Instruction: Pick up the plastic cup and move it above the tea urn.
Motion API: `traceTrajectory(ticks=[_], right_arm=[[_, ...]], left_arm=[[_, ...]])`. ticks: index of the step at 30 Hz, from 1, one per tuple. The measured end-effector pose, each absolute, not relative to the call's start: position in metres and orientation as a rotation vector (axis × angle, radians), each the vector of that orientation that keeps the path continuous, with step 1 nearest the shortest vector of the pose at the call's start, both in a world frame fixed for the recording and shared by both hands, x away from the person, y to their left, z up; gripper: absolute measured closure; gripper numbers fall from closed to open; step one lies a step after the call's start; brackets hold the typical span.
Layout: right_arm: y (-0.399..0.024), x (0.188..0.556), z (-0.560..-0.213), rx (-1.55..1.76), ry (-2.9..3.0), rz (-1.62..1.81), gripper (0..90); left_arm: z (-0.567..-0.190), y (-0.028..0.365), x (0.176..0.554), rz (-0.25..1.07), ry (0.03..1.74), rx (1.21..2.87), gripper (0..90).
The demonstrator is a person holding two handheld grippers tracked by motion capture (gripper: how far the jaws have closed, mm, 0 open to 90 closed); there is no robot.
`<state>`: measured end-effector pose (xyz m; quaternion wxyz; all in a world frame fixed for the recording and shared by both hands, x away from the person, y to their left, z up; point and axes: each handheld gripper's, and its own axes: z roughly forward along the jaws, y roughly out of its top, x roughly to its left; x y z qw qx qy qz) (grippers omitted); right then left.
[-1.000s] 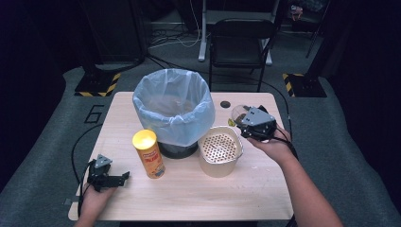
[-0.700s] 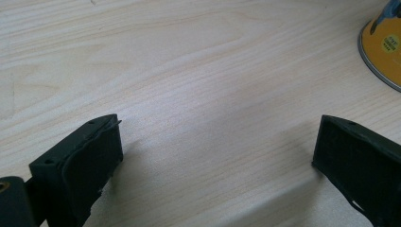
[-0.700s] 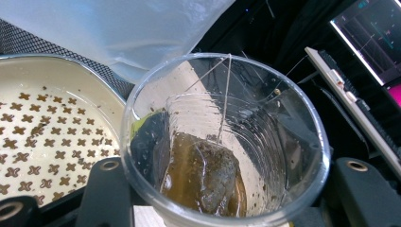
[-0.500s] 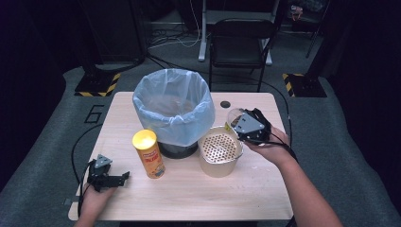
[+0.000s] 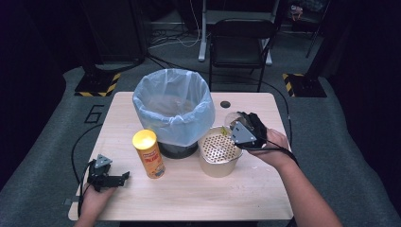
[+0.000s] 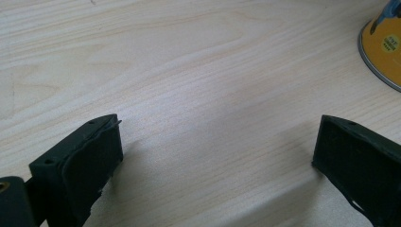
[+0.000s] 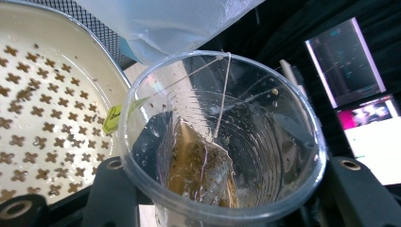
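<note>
- The right gripper (image 5: 236, 124) has its jaws clamped on a clear plastic cup (image 7: 222, 137); they have just been closing a little further on it. The cup is tipped over the rim of the perforated strainer bowl (image 5: 218, 150).
- A wet tea bag (image 7: 201, 168) sits inside the cup, its string over the lip and its yellow tag (image 7: 112, 118) hanging toward the strainer.
- Judging by this, the emptying is under way: the bag is not yet out, and the lined trash bin (image 5: 172, 106) likely comes later.
- The left gripper (image 5: 106, 176) rests on the table (image 5: 189, 198), jaws spread wide with nothing between them.
- Count: one cup, one tea bag, one strainer, one bin, one yellow canister (image 5: 149, 152).
</note>
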<state>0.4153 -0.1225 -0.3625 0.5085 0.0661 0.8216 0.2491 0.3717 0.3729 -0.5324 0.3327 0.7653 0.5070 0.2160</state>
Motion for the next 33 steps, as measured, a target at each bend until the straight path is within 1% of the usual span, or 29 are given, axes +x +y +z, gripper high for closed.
traceTrajectory(ticks=[8, 13, 14, 17, 23, 27, 28, 29, 32, 33], right_arm=[[-0.115, 0.412, -0.371, 0.076, 1.921, 0.475, 44.1], [-0.102, 0.408, -0.384, -0.102, 1.838, 0.249, 45.0], [-0.1, 0.408, -0.387, -0.135, 1.821, 0.205, 46.7], [-0.095, 0.407, -0.396, -0.228, 1.786, 0.087, 48.2], [-0.087, 0.404, -0.403, -0.443, 1.717, -0.122, 49.6], [-0.085, 0.401, -0.402, -0.517, 1.667, -0.207, 49.7], [-0.082, 0.401, -0.399, -0.599, 1.632, -0.276, 49.8], [-0.082, 0.401, -0.399, -0.613, 1.612, -0.299, 49.9], [-0.082, 0.4, -0.403, -0.631, 1.601, -0.333, 49.9], [-0.083, 0.4, -0.412, -0.666, 1.578, -0.378, 49.9]], left_arm=[[-0.532, 0.373, 0.372, 0.564, 1.324, 2.0, 2.0], [-0.532, 0.373, 0.372, 0.564, 1.324, 1.999, 2.0], [-0.532, 0.373, 0.372, 0.564, 1.324, 1.999, 2.0], [-0.532, 0.373, 0.372, 0.564, 1.324, 1.999, 2.0], [-0.532, 0.373, 0.372, 0.564, 1.325, 1.999, 2.0], [-0.532, 0.373, 0.372, 0.564, 1.324, 1.999, 2.0], [-0.532, 0.373, 0.372, 0.564, 1.324, 1.999, 2.0], [-0.532, 0.373, 0.372, 0.564, 1.325, 1.999, 2.0], [-0.532, 0.373, 0.372, 0.564, 1.324, 1.999, 2.0], [-0.532, 0.373, 0.372, 0.565, 1.324, 1.999, 2.0]])
